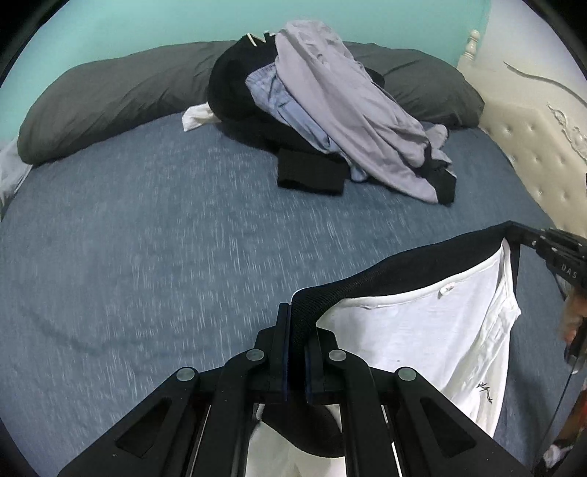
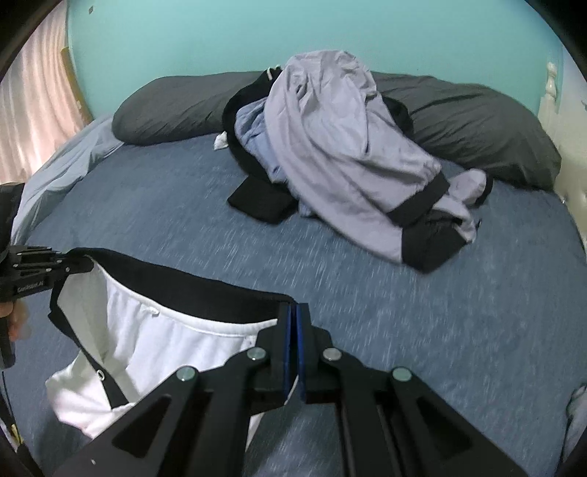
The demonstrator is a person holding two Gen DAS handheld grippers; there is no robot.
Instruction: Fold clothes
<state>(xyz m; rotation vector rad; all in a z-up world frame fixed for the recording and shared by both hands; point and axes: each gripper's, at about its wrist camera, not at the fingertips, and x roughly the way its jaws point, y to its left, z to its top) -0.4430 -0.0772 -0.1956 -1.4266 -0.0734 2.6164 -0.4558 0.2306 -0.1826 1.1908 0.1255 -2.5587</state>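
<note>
Shirt (image 1: 422, 341), white with a black collar band, hangs between the two grippers above the bed (image 1: 146, 257). The left gripper (image 1: 297, 323) is clenched on one end of the black band, which rises between its blue-edged pads and folds over the top of them. The right gripper (image 2: 293, 323) is clamped on the other end; its pads sit pressed together with the fabric edge caught there. From the left wrist view the right gripper shows at the far right, nipping the upper corner of the band, with part of a hand (image 1: 572, 319) behind it. From the right wrist view the left gripper appears at the left edge, holding the opposite corner, again with a hand (image 2: 16, 323) just behind.

The band runs taut and slightly curved from one gripper to the other. Below it the white body of the shirt drops loose, with a small label at the neck, a snap button on the placket and a small dark mark near the hem.

Beyond the shirt lies open blue sheet, streaked with motion blur. Farther back sits a pile (image 2: 348, 157) of unfolded clothes: a lilac garment on top, light blue cloth under it, black pieces beneath and beside. Behind the pile lie two grey pillows (image 1: 110, 95) against a turquoise wall (image 2: 293, 33). A cream tufted headboard (image 1: 532, 146) stands at the right, a pink curtain (image 2: 40, 95) at the left.
</note>
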